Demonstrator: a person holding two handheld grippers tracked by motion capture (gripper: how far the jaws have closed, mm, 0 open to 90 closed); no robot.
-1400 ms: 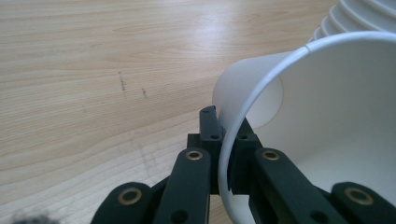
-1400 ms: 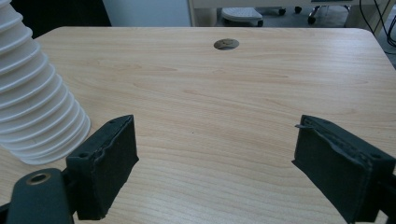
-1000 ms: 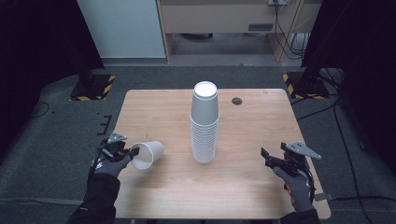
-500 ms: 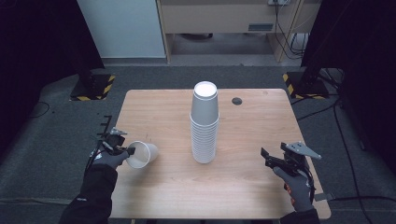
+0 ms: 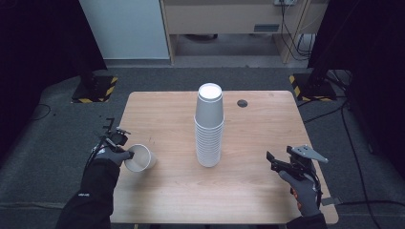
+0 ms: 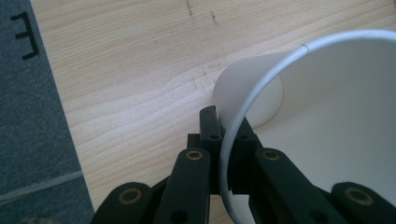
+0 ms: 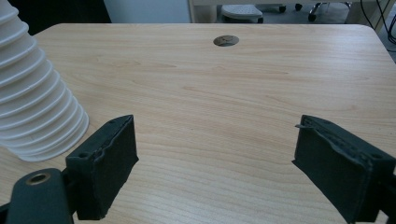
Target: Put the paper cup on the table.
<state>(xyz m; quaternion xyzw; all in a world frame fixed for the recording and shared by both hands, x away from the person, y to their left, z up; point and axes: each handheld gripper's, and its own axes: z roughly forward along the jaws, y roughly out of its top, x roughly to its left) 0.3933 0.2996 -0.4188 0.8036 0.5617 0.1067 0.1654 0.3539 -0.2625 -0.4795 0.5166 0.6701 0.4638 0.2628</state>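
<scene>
Now the single white cup (image 5: 138, 158) sits a little further toward the lower left of the high view than it did a second ago, carried there with the left tongs (image 5: 118, 149) and the gloved left hand (image 5: 106, 155), while the right tongs (image 5: 278, 165) are where they were, low at the right of the frame. The cup lies at the left edge of the bench (image 5: 167, 114), well apart from the tall stack of cups (image 5: 208, 126) at the centre. The left tongs are clamped on the cup's rim: in the left gripper view one jaw sits outside the wall and the other inside, with the thin rim (image 6: 243, 126) running up between them. The cup (image 6: 327, 116) is on its side in the grip. In the high view its open mouth faces the lower left, toward the hand, and its closed base points to the right, toward the stack, so its long axis runs roughly level across the frame. The right tongs (image 7: 215, 163) stand wide open with nothing between them, above bare wood, the foot of the stack (image 7: 37, 102) at the left of that view.
</scene>
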